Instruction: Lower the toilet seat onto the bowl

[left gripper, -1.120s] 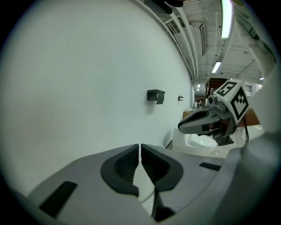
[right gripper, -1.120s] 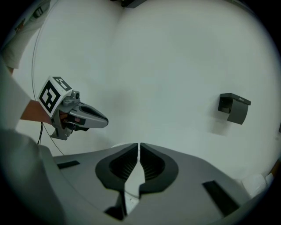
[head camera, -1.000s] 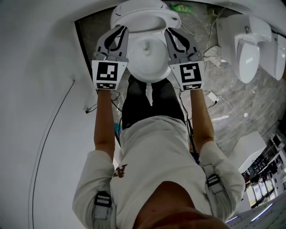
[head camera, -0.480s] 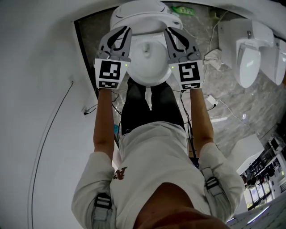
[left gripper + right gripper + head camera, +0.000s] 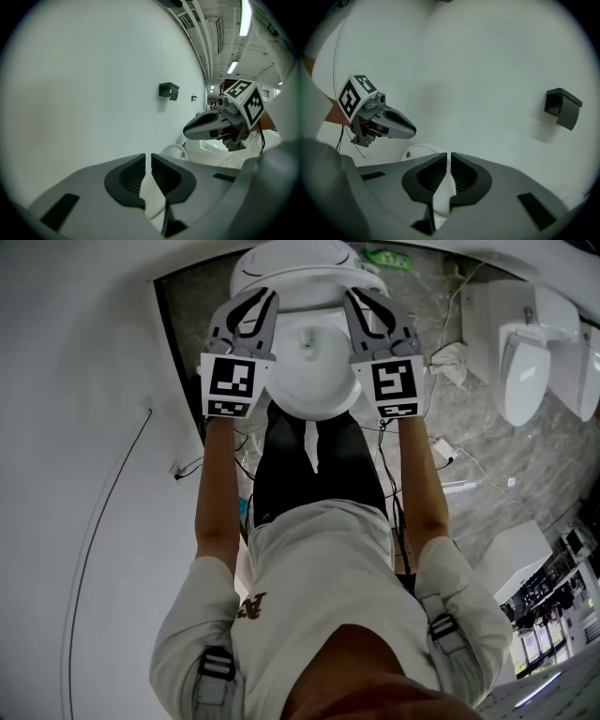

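Observation:
The white toilet bowl [image 5: 309,371] stands open at the top middle of the head view. Behind it the seat and lid [image 5: 298,266] stand raised against the back. My left gripper [image 5: 265,300] is at the bowl's left rim and my right gripper [image 5: 354,298] at its right rim, both pointing toward the raised seat. In the left gripper view the left gripper [image 5: 147,158] is shut with nothing between its pads, and the right gripper [image 5: 213,125] shows beside it. In the right gripper view the right gripper [image 5: 449,158] is likewise shut and empty, with a white toilet part [image 5: 419,153] just past it.
A white wall [image 5: 84,381] runs along the left. White urinals [image 5: 525,348] stand at the right on the grey stone floor, with a crumpled cloth [image 5: 450,357] and cables [image 5: 450,451] nearby. A black fitting [image 5: 562,108] hangs on the wall ahead. The person's legs stand right in front of the bowl.
Both grippers have moved a little forward along the bowl's sides toward the raised seat. Their jaws stay shut.

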